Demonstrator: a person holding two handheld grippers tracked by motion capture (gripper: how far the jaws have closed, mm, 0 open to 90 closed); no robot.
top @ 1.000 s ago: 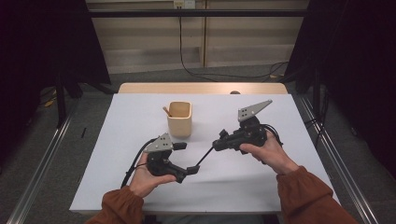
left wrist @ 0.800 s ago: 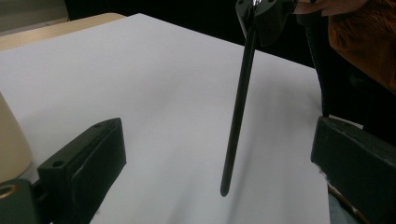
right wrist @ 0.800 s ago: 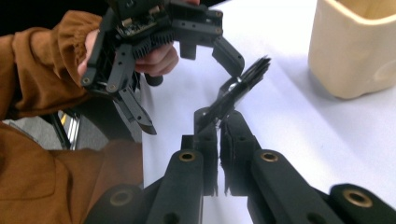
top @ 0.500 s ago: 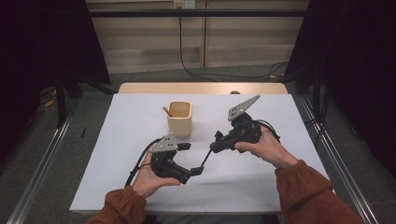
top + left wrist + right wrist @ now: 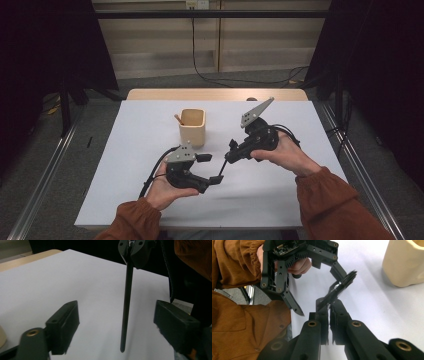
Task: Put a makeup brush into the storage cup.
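While the right gripper is clamped on a black stick, the left gripper is spread around it, near a cup.

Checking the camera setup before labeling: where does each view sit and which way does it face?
High view: above the person's side, looks forward and down on the white table; forearms, both hands.
Left gripper view: rides the left gripper, looks between its open jaws at the black pen.
Right gripper view: rides the right gripper, faces the left gripper; sleeve.
Shared: the pen and the beige cup.
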